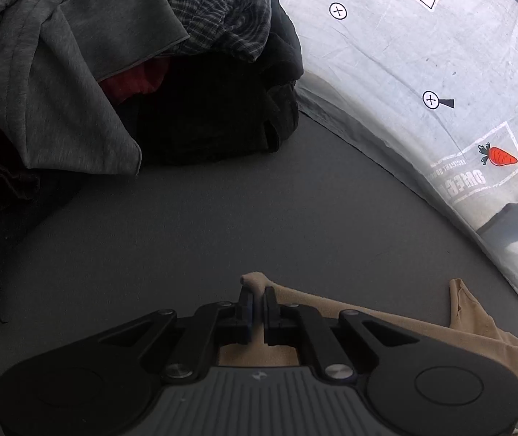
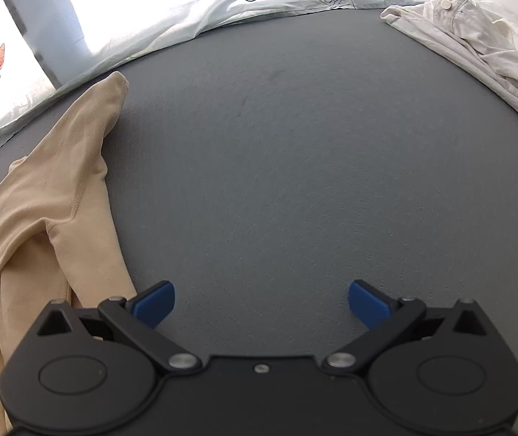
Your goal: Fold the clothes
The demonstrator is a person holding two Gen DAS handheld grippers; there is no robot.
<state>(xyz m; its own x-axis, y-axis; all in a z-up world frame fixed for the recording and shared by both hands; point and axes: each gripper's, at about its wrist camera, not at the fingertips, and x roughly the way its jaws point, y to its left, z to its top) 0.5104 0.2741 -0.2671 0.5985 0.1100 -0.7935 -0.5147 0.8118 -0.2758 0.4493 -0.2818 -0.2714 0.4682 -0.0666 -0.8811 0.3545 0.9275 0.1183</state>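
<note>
A beige garment [image 1: 477,330] lies on the grey surface [image 1: 259,210]. My left gripper [image 1: 258,292] is shut on a corner of it, and a small fold of fabric pokes out past the fingertips. In the right wrist view the same beige garment [image 2: 59,196] lies stretched along the left side, one sleeve reaching toward the back. My right gripper [image 2: 261,299] is open and empty, low over the bare grey surface [image 2: 295,181], just right of the garment. Its blue pads [image 2: 155,303] stand wide apart.
A pile of unfolded clothes [image 1: 113,72], grey, plaid, red and black, sits at the back left of the left wrist view. A white crumpled garment [image 2: 477,51] lies at the back right. A white printed sheet [image 1: 440,72] borders the surface at the back.
</note>
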